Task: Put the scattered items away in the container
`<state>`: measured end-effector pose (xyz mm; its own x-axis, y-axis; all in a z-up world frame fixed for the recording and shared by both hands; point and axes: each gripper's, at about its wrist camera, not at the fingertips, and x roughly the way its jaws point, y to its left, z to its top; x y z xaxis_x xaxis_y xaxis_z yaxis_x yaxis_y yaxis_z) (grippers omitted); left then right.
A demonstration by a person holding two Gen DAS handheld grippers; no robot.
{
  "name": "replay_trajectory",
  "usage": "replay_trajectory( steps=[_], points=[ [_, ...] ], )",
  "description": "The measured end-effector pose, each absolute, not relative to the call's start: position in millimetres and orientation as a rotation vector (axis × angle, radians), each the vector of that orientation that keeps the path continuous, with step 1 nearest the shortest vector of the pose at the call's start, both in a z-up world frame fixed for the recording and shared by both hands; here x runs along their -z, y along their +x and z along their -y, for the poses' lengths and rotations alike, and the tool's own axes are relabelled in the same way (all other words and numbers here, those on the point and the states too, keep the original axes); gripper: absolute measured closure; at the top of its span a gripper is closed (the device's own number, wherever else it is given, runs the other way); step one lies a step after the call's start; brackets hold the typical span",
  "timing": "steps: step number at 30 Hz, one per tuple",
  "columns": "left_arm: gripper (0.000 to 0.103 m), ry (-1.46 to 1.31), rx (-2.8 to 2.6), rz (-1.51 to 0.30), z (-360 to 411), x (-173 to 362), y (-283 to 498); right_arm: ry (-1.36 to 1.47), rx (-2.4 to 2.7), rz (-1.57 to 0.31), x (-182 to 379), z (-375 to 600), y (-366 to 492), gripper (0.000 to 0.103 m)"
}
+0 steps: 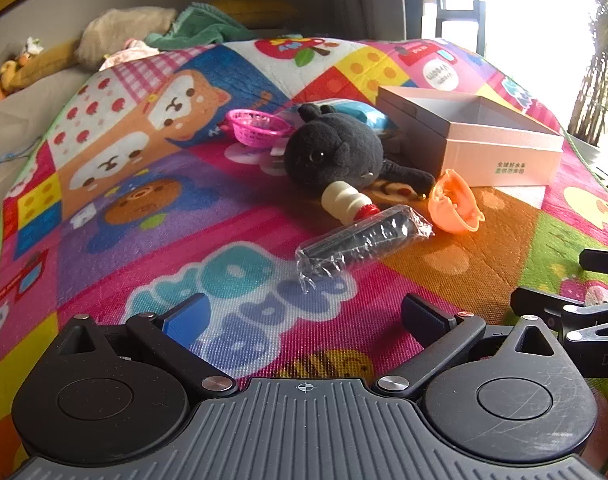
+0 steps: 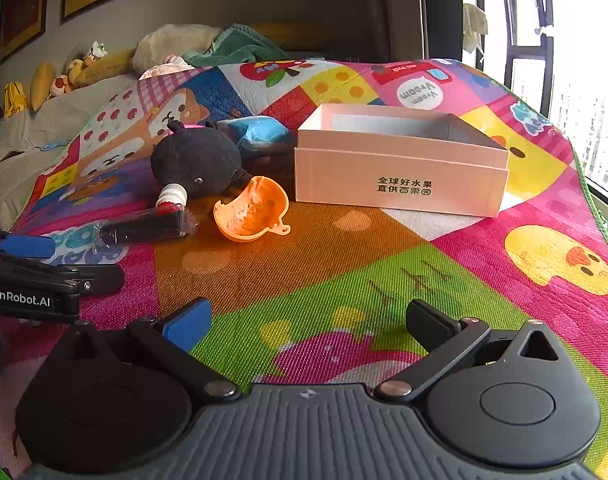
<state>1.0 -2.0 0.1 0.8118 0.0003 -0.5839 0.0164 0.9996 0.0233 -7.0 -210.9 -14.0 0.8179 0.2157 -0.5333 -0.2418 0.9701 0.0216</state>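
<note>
A pale pink open box (image 1: 499, 148) (image 2: 399, 176) stands on a colourful play mat (image 1: 152, 216) (image 2: 343, 276). Left of the box lie a black plush toy (image 1: 335, 148) (image 2: 200, 160), a cream ribbed bottle with a red neck (image 1: 345, 202) (image 2: 172, 196), a black cylinder in clear wrap (image 1: 363, 240) (image 2: 144, 228), an orange plastic cup (image 1: 453, 202) (image 2: 250, 210), a pink toy basket (image 1: 258, 127) and a blue packet (image 1: 363, 114) (image 2: 260, 130). My left gripper (image 1: 304, 316) hangs open just short of the wrapped cylinder. My right gripper (image 2: 309, 322) is open over bare mat, nearer than the box and cup.
The mat covers a bed or sofa; pillows, a green towel (image 1: 202, 26) (image 2: 240, 46) and small soft toys (image 2: 70, 74) pile at its far end. A bright window (image 2: 575, 80) lies to the right. The left gripper's fingers (image 2: 28, 246) show at the right wrist view's left edge.
</note>
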Motion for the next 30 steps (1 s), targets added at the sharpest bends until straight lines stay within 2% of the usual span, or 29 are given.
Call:
replay_trajectory(
  steps=[23, 30],
  points=[
    [0.0, 0.051, 0.089, -0.676, 14, -3, 33, -0.071, -0.251, -0.592, 11, 207, -3, 0.0],
    [0.0, 0.045, 0.091, -0.667, 13, -2, 33, -0.08, -0.244, -0.666, 5, 203, 12, 0.0]
  ],
)
